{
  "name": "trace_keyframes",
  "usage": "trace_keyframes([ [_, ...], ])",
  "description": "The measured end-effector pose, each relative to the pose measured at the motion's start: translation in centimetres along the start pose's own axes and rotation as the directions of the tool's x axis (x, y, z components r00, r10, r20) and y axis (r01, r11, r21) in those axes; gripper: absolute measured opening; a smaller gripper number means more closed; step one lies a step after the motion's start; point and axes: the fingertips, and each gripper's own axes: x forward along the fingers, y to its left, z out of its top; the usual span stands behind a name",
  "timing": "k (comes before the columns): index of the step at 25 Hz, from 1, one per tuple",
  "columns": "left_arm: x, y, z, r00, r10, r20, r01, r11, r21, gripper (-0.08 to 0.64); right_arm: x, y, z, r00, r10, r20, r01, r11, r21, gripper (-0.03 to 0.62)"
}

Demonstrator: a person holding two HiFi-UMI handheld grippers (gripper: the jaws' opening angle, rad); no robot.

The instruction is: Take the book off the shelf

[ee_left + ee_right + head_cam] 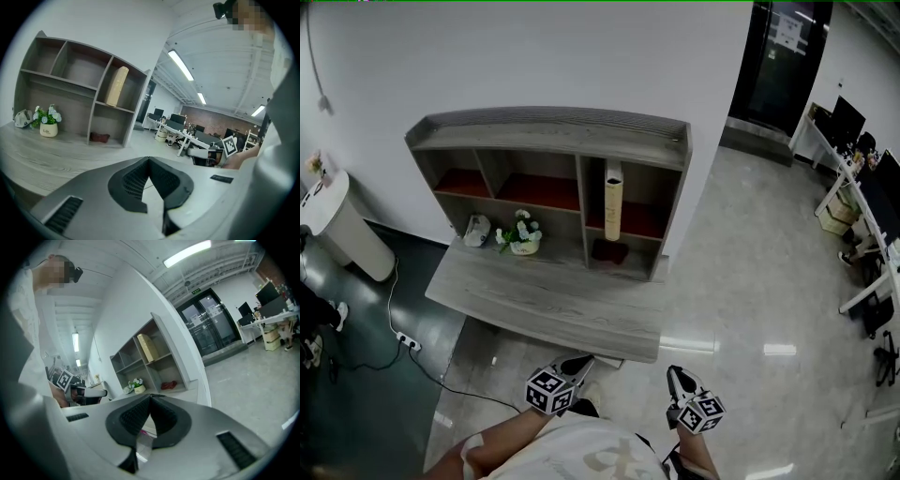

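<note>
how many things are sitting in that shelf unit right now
4. A book stands in the upper right compartment, a dark red object lies in the lower right one, and a flower pot and a small pale object sit lower left. Nothing else shows.

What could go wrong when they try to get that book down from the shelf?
The book stands upright and alone in its compartment, so a nudge might tip it over before it's gripped. The left gripper and right gripper are shut; unless one opens first, it would just push the book. If it slips out, it might hit the flower pot.
</note>
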Motion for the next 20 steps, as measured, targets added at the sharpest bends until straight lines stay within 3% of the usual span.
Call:
trace_keyframes([
  [11,4.6,4.7,3.9,0.999,-0.036,0.012,0.036,0.999,-0.014,0.002,6.5,-2.1,3.9,1.0,-0.022,0.003,0.022,1.0,-0.018,0.005],
  [20,7.1,7.3,6.4,0.995,-0.101,0.019,0.101,0.995,0.001,0.002,8.7,-2.5,5.6,0.997,-0.082,0.01,0.082,0.996,-0.019,0.005],
])
